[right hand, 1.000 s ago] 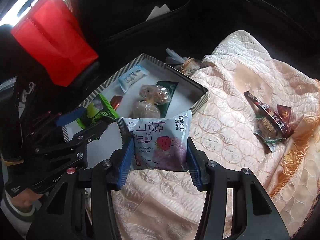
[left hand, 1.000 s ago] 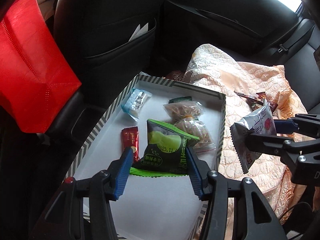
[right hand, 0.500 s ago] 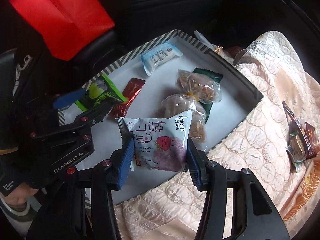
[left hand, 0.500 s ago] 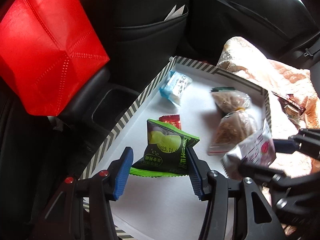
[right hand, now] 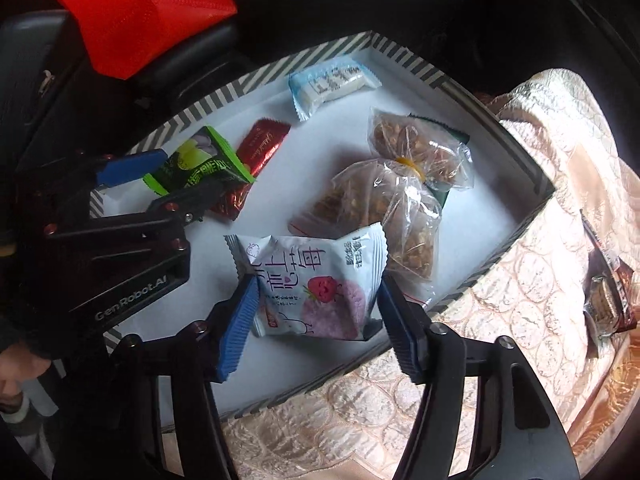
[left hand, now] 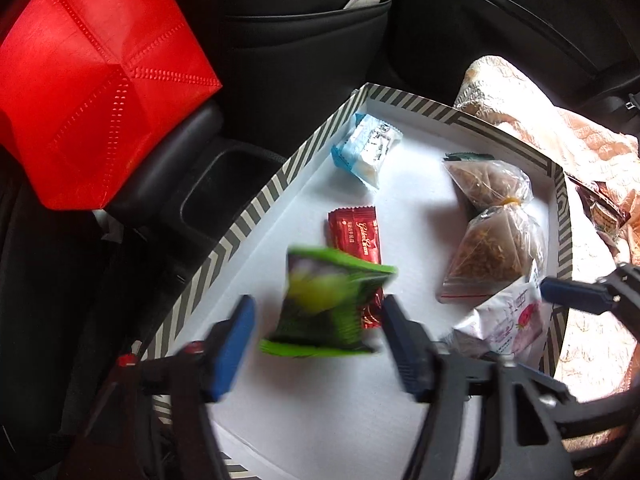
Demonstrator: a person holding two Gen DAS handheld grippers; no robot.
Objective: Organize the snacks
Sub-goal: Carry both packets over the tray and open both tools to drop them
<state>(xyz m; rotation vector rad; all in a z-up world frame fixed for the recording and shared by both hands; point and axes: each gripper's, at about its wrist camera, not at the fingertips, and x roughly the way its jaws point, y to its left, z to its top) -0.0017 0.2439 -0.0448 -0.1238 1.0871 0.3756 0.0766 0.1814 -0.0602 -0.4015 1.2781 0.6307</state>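
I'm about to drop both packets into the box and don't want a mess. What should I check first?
1. Left tool over the striped box: ok.
2. Left tool opened: ok. A gap shows beside the green packet, though the picture is blurred.
3. Right tool firm on the strawberry packet: ok, both pads touch it.
4. Strawberry packet above the box floor: ok.
5. Landing spot free of the clear bags: cannot tell, the packet overlaps them in view.
6. All snacks boxed: not ok, wrappers lie on the quilt.
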